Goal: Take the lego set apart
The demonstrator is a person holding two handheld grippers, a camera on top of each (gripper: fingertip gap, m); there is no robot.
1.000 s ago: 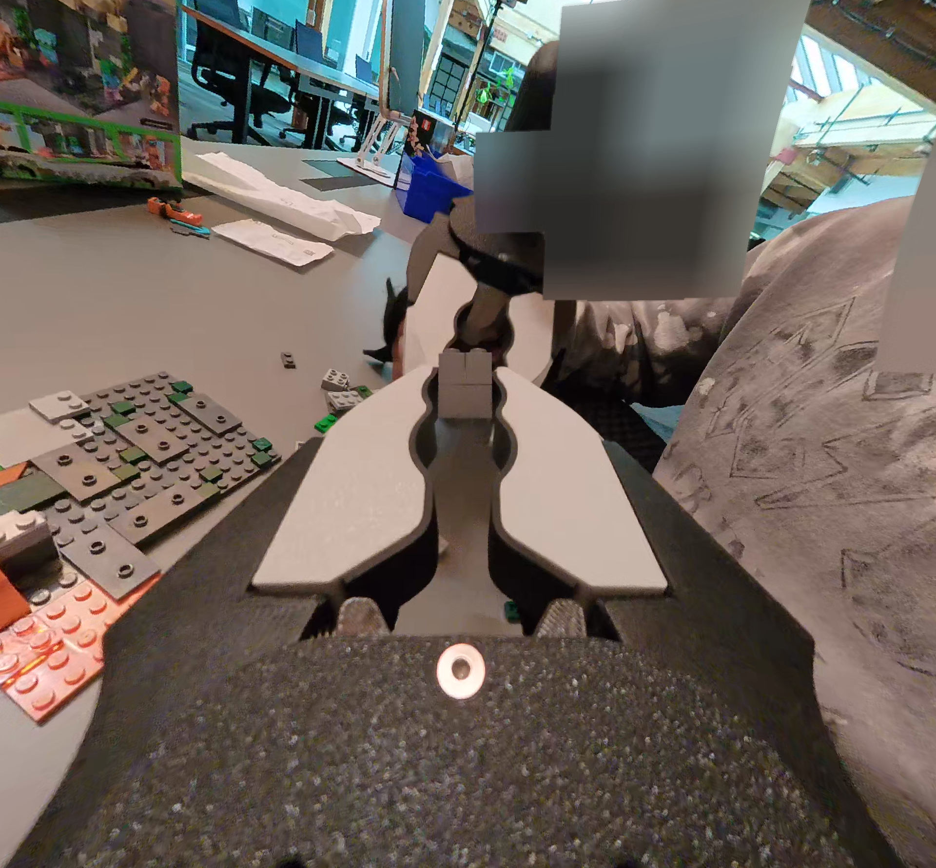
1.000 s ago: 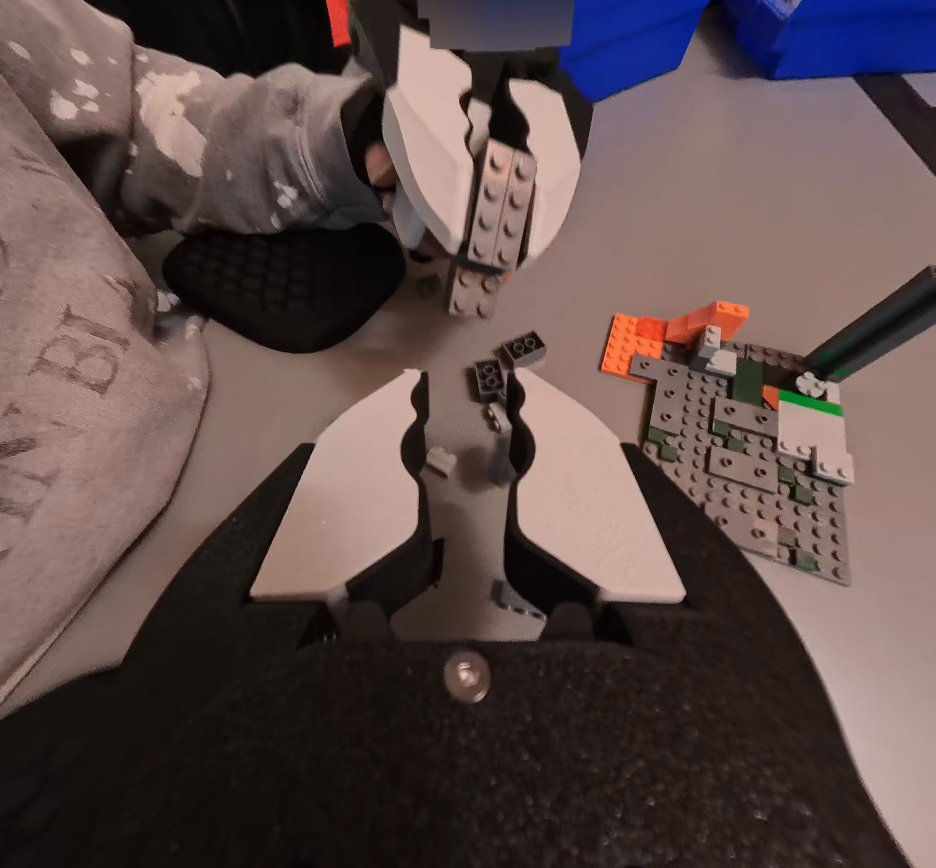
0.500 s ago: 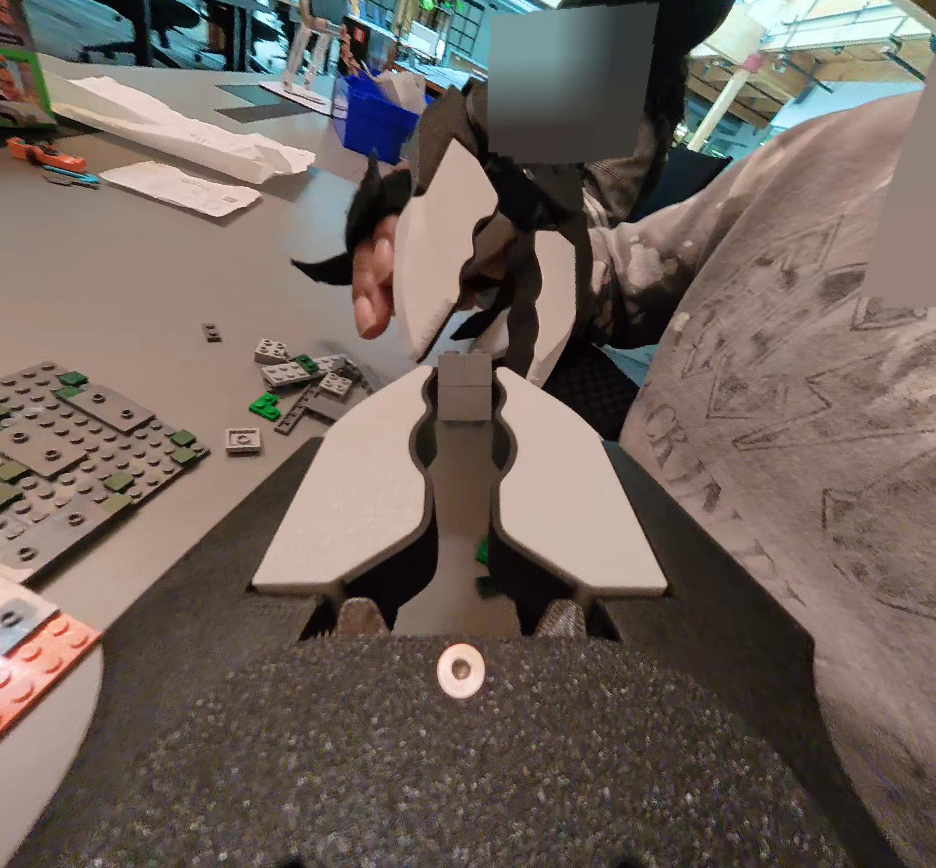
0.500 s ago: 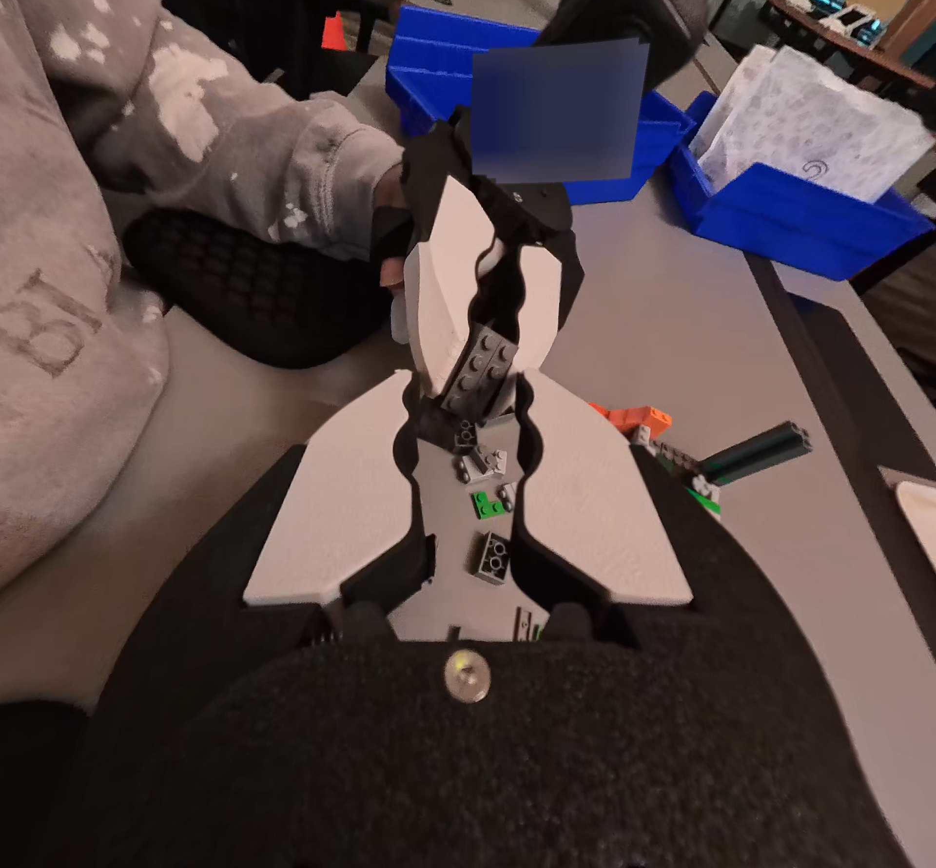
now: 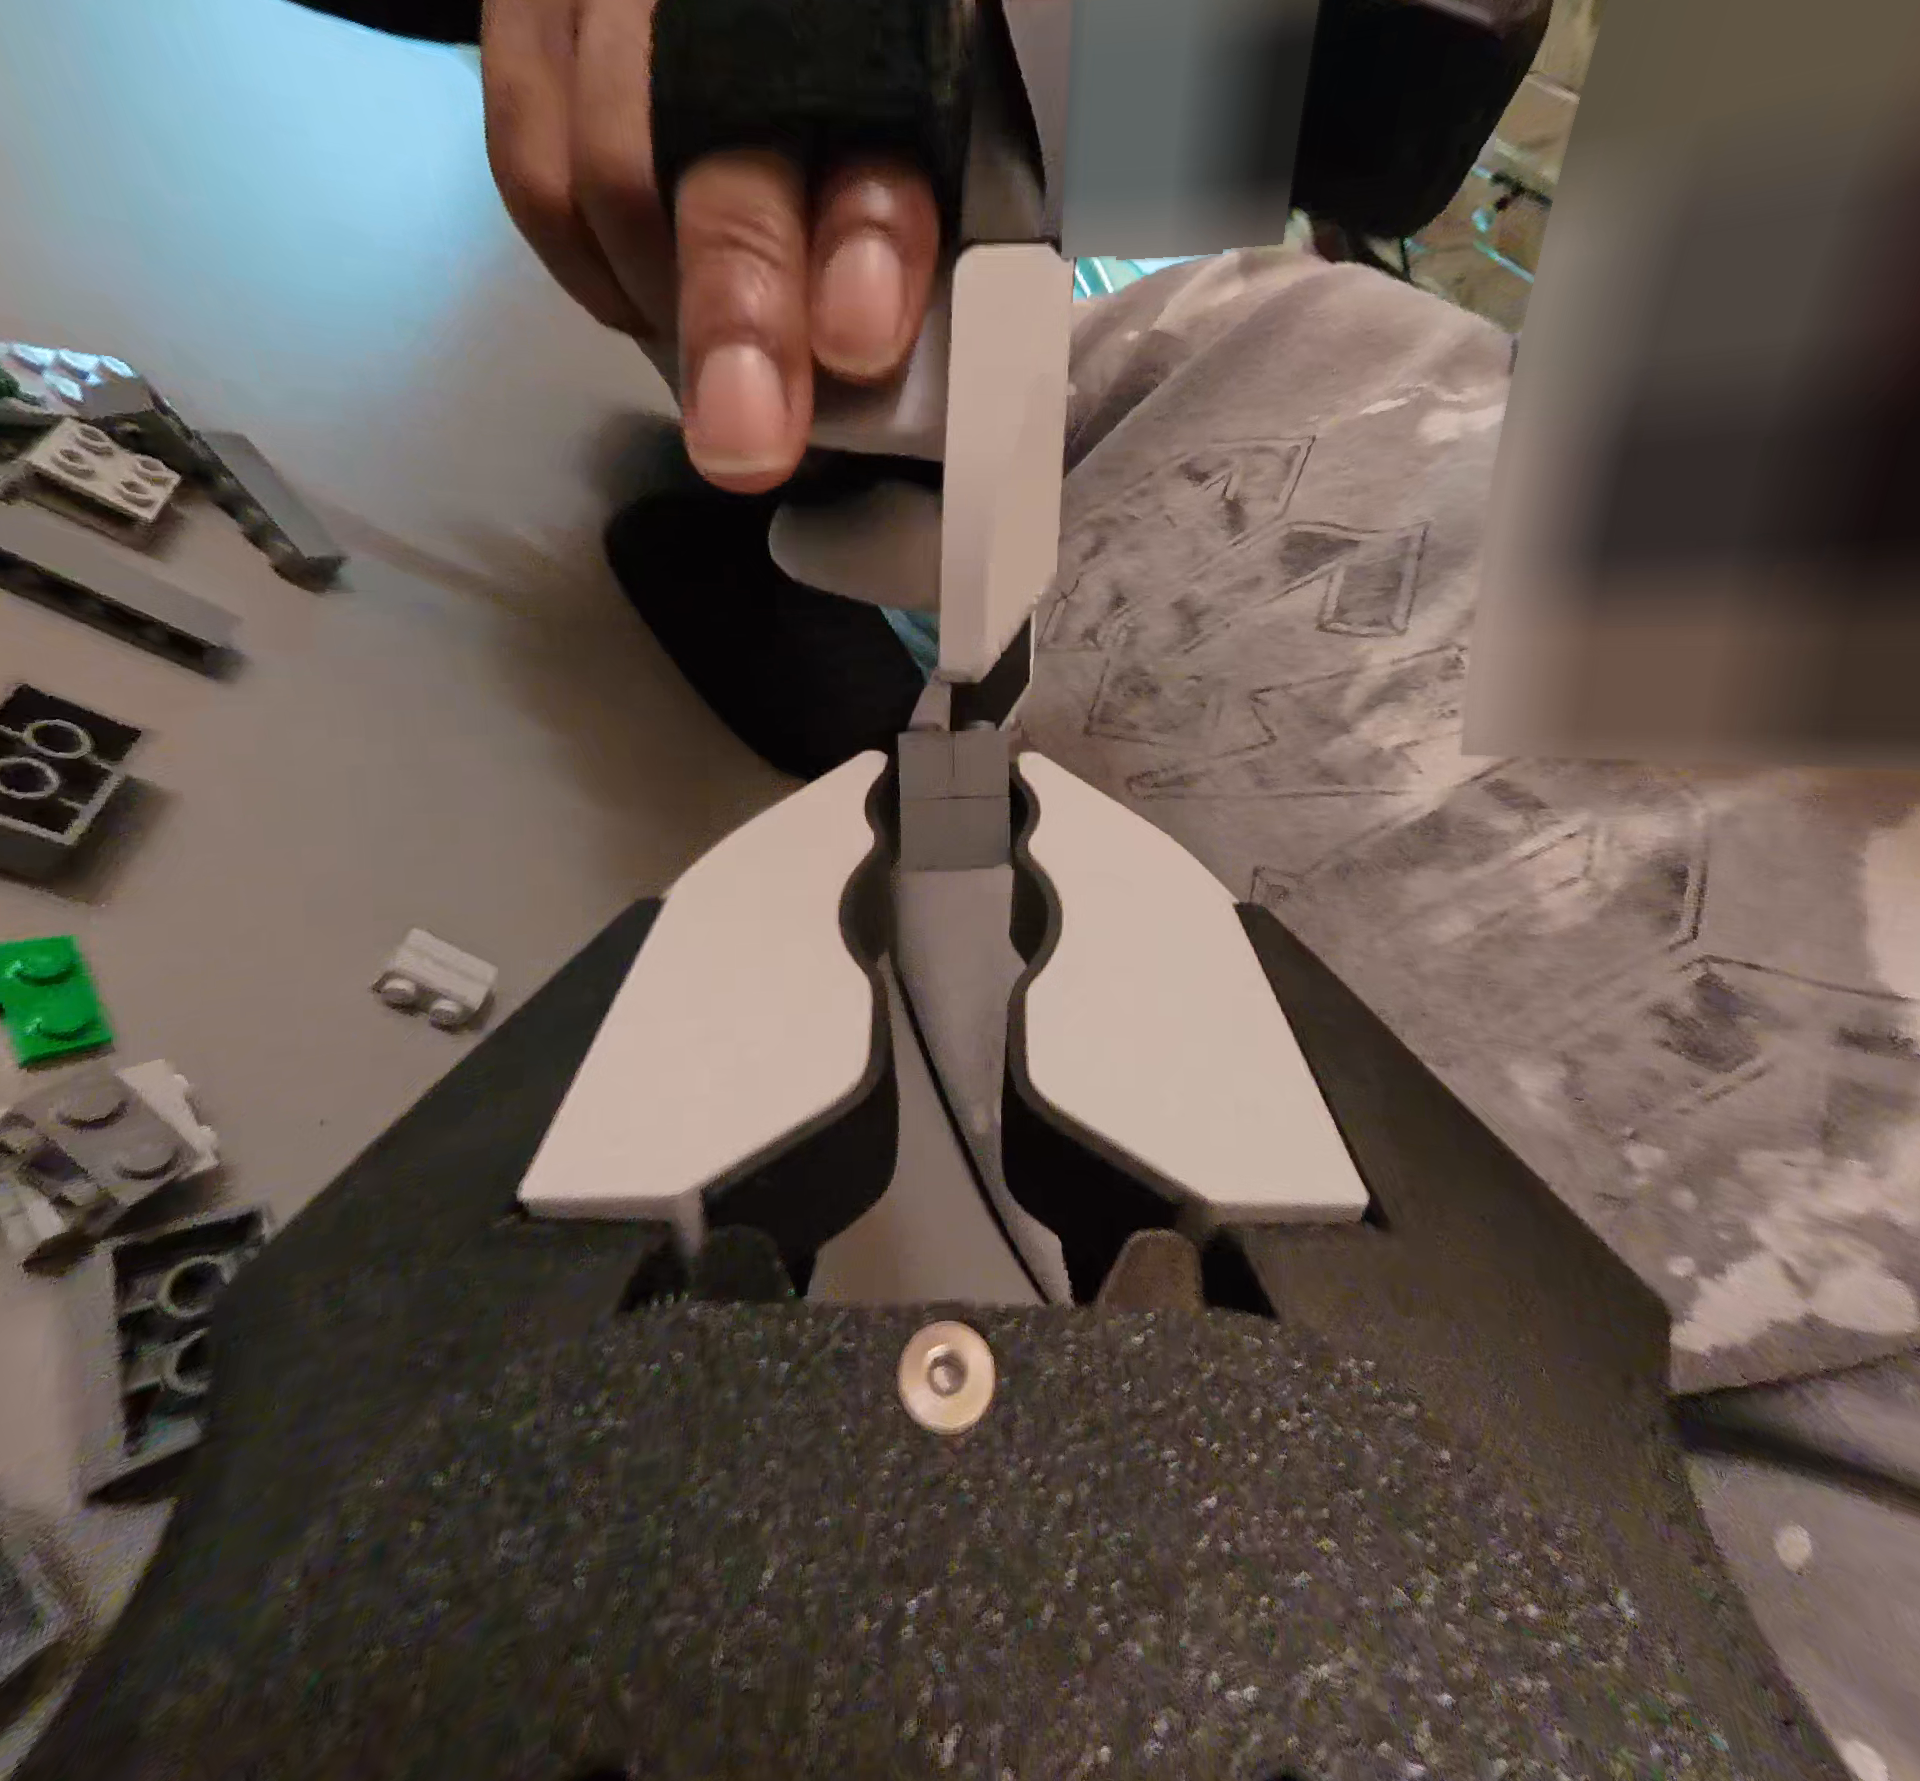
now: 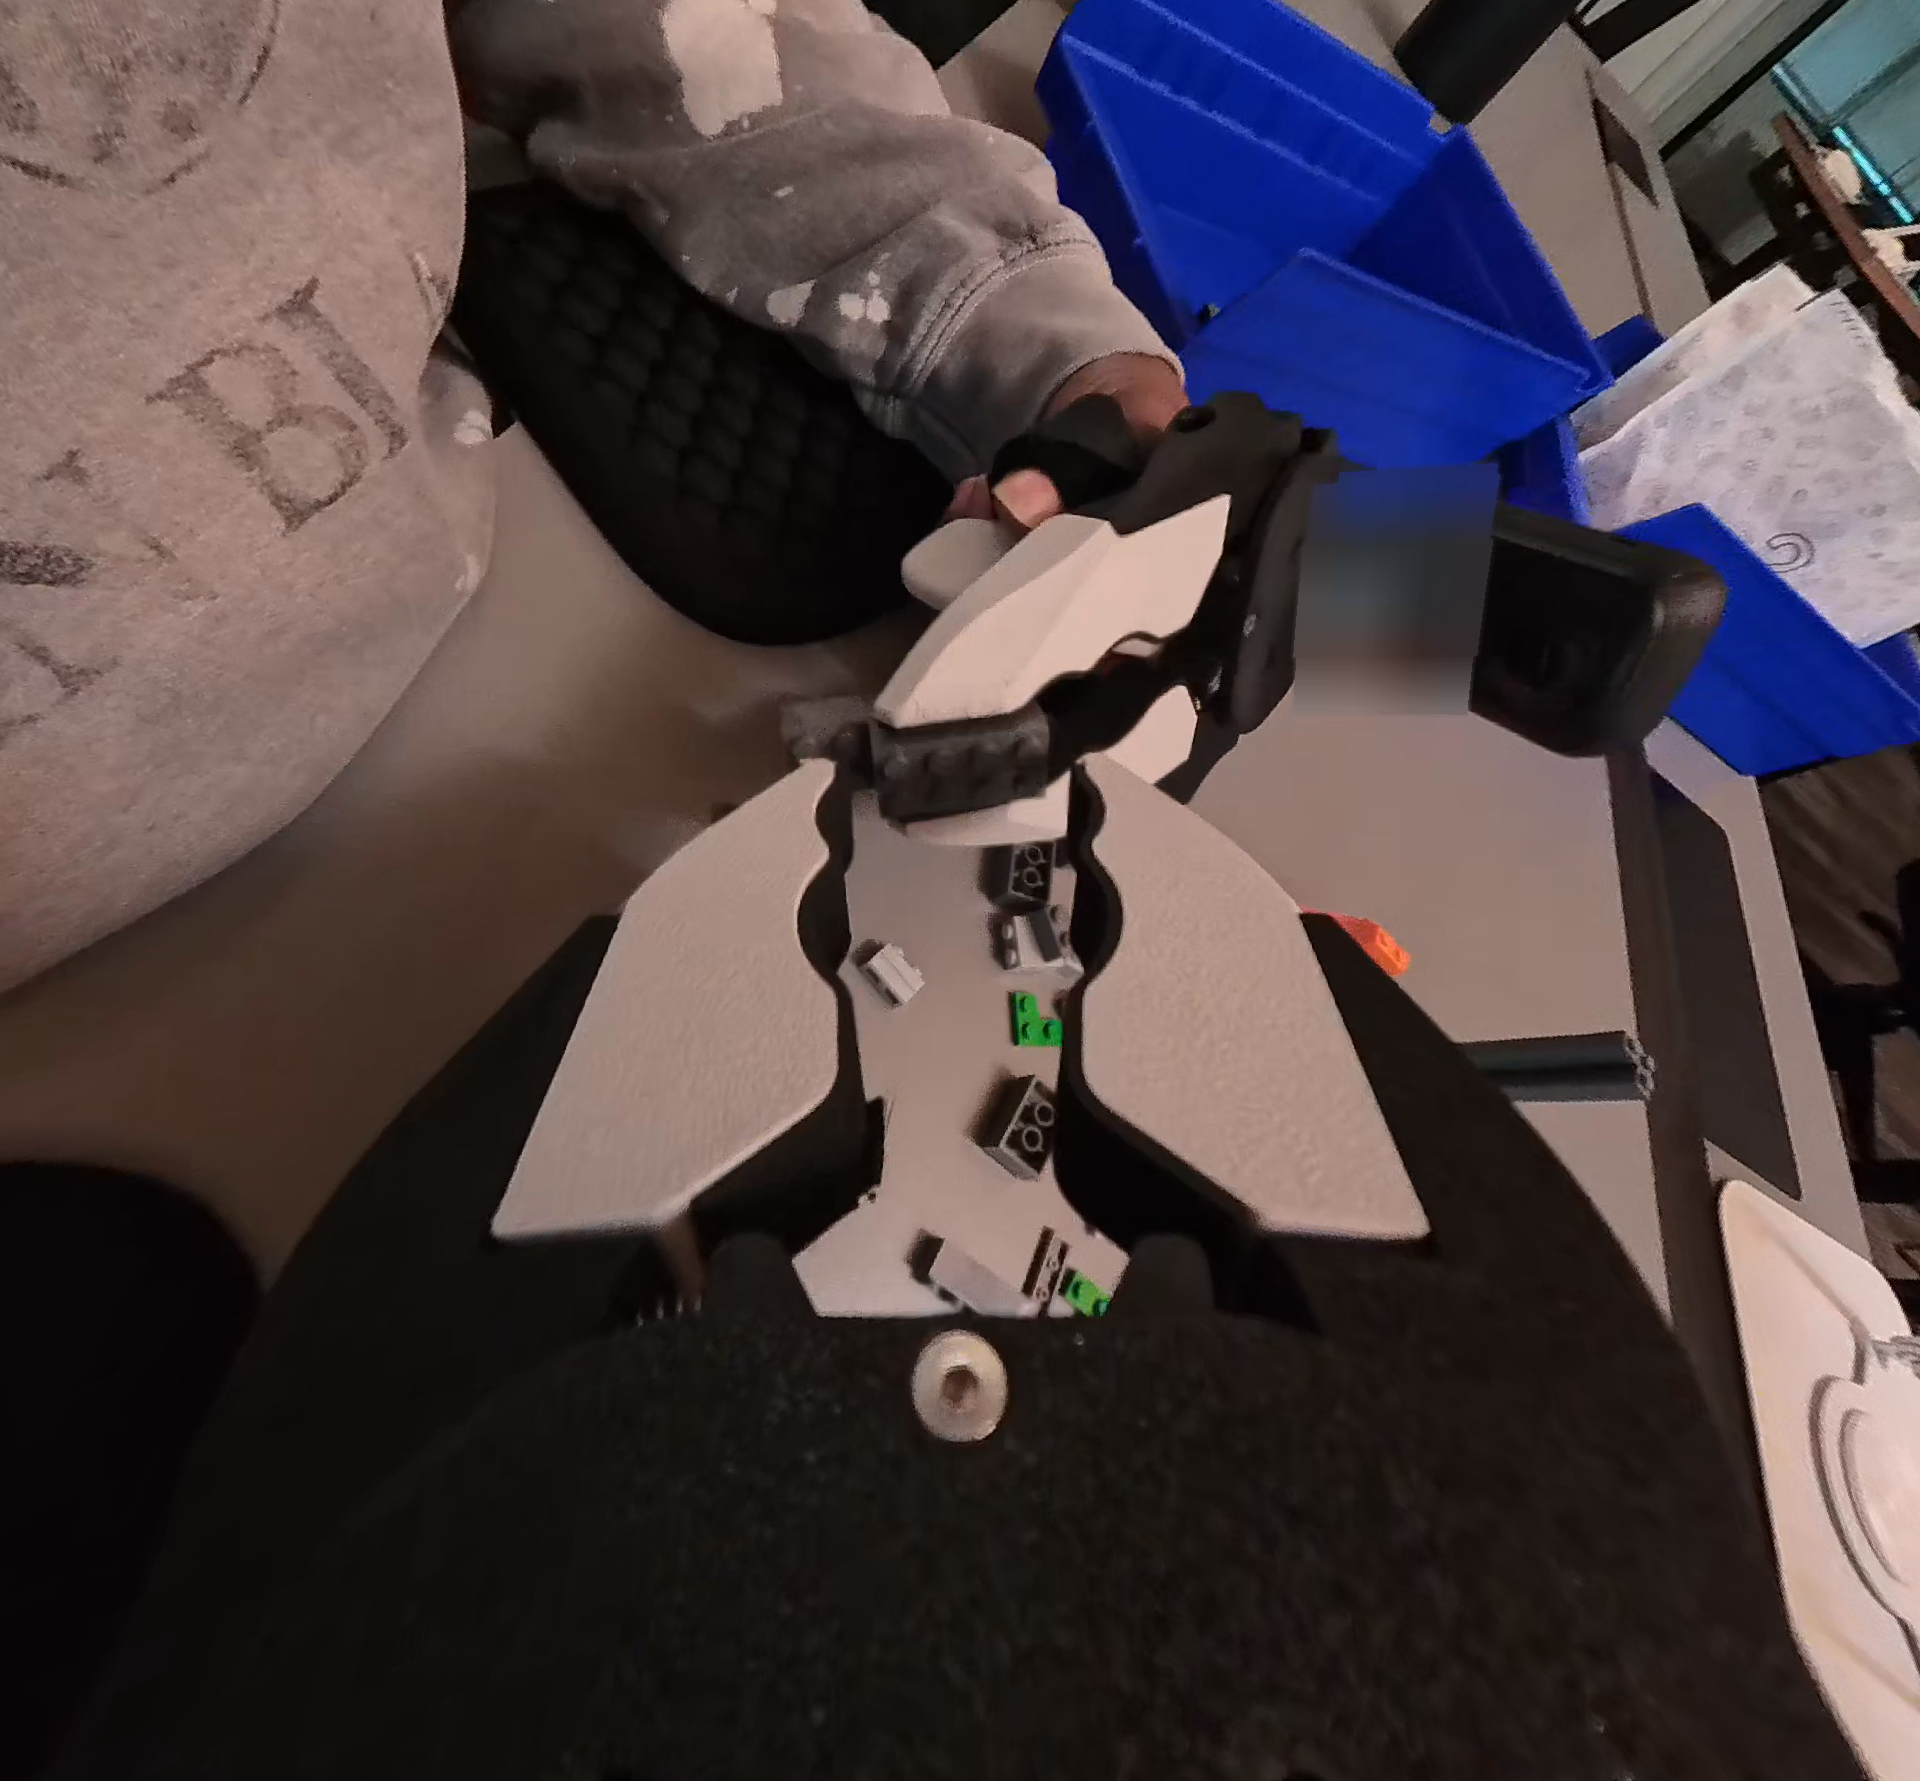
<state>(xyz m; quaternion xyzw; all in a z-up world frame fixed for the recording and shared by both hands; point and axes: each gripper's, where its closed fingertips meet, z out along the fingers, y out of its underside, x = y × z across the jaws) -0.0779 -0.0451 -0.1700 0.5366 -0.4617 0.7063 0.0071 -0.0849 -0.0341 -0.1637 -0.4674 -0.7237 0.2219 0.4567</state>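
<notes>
Left claw (image 5: 951,822) clamps stacked dark grey lego bricks (image 5: 951,812); right claw (image 6: 961,781), jaws narrowly apart, straddles their far end above grey tabletop (image 6: 1455,827).

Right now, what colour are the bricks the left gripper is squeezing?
Dark grey bricks, clearest in the left wrist view.

A grey table (image 6: 1434,858) carried the loose pieces. A green plate (image 5: 47,999) lay on it as landmark: just above it sat an upturned dark brick (image 5: 57,775), to its right a small light grey piece (image 5: 436,978), below it a heap of grey bricks (image 5: 114,1160). Well beyond, blue bins (image 6: 1351,277) stood on the tabletop.
</notes>
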